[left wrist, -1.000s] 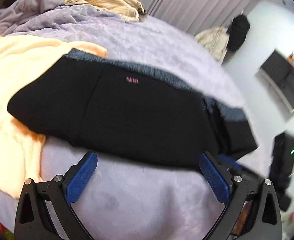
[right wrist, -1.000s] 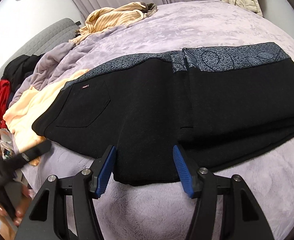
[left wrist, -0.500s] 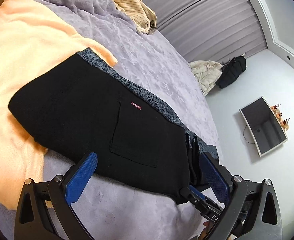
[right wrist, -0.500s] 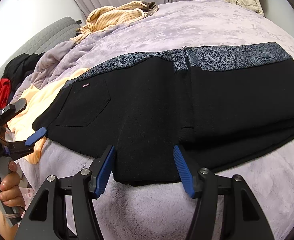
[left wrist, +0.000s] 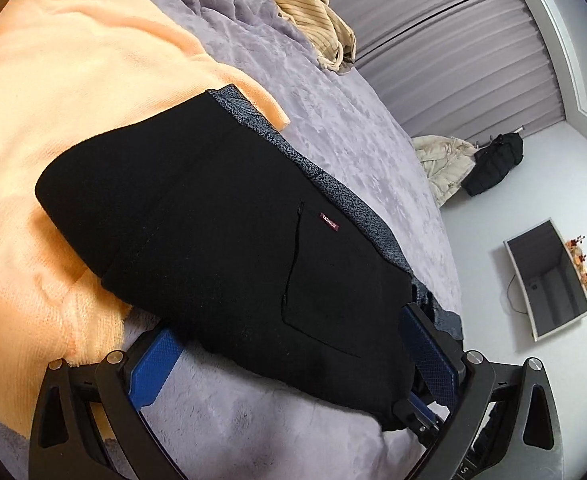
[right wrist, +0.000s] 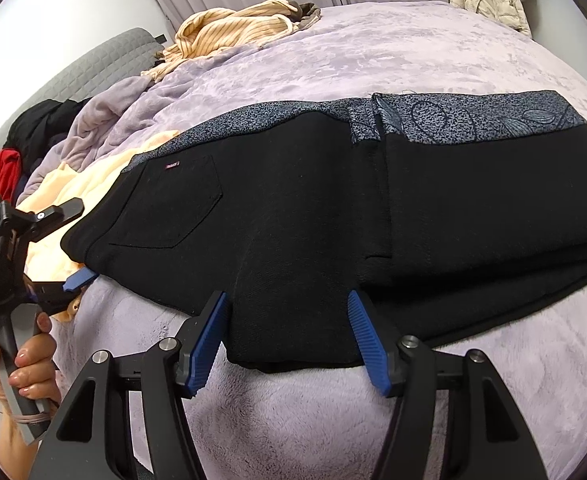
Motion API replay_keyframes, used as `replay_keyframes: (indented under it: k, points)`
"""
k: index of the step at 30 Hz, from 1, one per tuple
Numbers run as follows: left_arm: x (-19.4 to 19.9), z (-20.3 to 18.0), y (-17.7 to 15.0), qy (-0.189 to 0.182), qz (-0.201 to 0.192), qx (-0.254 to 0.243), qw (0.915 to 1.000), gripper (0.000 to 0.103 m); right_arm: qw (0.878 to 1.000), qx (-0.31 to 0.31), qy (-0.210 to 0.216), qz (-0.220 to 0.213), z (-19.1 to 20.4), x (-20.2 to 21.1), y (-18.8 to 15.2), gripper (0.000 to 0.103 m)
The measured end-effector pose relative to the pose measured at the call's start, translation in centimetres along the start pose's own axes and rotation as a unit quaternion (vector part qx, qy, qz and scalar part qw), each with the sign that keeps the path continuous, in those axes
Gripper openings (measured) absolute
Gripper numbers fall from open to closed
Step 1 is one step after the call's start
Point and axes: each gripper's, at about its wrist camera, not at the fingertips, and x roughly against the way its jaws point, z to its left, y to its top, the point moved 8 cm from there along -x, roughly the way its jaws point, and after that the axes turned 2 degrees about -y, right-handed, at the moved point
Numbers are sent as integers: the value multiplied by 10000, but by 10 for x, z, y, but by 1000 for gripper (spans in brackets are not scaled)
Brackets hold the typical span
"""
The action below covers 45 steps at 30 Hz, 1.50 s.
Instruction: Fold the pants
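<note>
Right wrist view: black pants (right wrist: 333,208) lay partly folded on the bed (right wrist: 373,60), further folds apparently remaining; right gripper (right wrist: 289,336) and left gripper (left wrist: 293,364) gaped wide at their near edge.
</note>
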Motion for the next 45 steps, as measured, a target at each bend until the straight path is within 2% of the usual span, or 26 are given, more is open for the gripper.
replay_keyframes:
  k: [3, 6, 9, 10, 11, 12, 13, 15, 16, 17, 18, 21, 23, 25, 27, 30, 33, 37, 39, 40, 41, 44, 45]
  points:
    - [9, -23, 3, 143, -245, -497, 9984, 102, 10000, 20, -12, -3, 0, 0, -1, 66]
    - [14, -49, 6, 354, -518, -1180, 9910, 102, 10000, 29, -28, -12, 1, -1, -1, 67]
    - [1, -47, 10, 859, -468, -1350, 9860, 102, 10000, 70, -47, 41, 3, 1, 1, 67]
    - [-4, -39, 10, 1011, -388, -1264, 9861, 95, 9999, 95, -48, 99, 4, 3, 3, 67]
    - [-8, -30, 11, 1217, -304, -1187, 9850, 77, 9998, 115, -38, 178, 5, 5, 5, 67]
    - [-13, -22, 11, 1444, -196, -1169, 9824, 67, 9996, 122, -3, 259, 5, 8, 8, 68]
    - [-18, -10, 11, 1754, -83, -1176, 9774, 51, 9994, 111, 66, 330, 6, 12, 12, 68]
    - [-21, -2, 9, 1780, -19, -1180, 9769, 51, 9989, 133, 239, 385, 11, 22, 26, 68]
    - [-21, -5, 6, 1861, -95, -1344, 9732, 51, 9988, 194, 254, 372, 14, 28, 33, 68]
    - [-22, -10, 4, 2037, -171, -1607, 9656, 51, 9985, 334, 264, 331, 21, 35, 45, 68]
    - [-24, -17, 1, 2308, -279, -1983, 9522, 51, 9980, 475, 278, 298, 28, 41, 55, 68]
    - [-30, -35, -13, 3157, -589, -3085, 8954, 50, 9927, 1110, 366, 291, 68, 55, 93, 68]
    - [-35, -40, -19, 3491, -710, -3502, 8663, 50, 9857, 1567, 416, 453, 101, 54, 108, 68]
    - [-38, -44, -21, 3672, -773, -3728, 8487, 50, 9766, 1961, 555, 683, 135, 47, 119, 68]
    - [-40, -45, -22, 3759, -804, -3863, 8384, 50, 9642, 2350, 690, 1013, 172, 34, 122, 68]
    - [-41, -45, -20, 3785, -812, -3926, 8343, 50, 9404, 2987, 665, 1486, 222, 4, 119, 68]
    - [-38, -45, -21, 3767, -837, -3965, 8330, 50, 9162, 3363, 525, 2115, 250, -32, 102, 68]
    - [-38, -46, -22, 3757, -857, -3966, 8332, 50, 8798, 3899, 203, 2711, 271, -74, 77, 68]
    - [-38, -46, -21, 3757, -852, -3963, 8334, 50, 8672, 4079, -47, 2855, 270, -90, 71, 65]
    - [-38, -46, -21, 3743, -831, -3959, 8344, 50, 8651, 4110, -131, 2871, 268, -96, 72, 35]
    - [-39, -45, -20, 3736, -796, -3944, 8358, 50, 8686, 4014, -152, 2902, 264, -99, 73, 22]
    - [-34, -55, -19, 3673, -884, -4040, 8331, 50, 8840, 3838, 66, 2668, 256, -84, 84, 20]
    - [-33, -60, -18, 3638, -924, -4118, 8304, 50, 8948, 3653, 197, 2559, 250, -74, 92, 20]
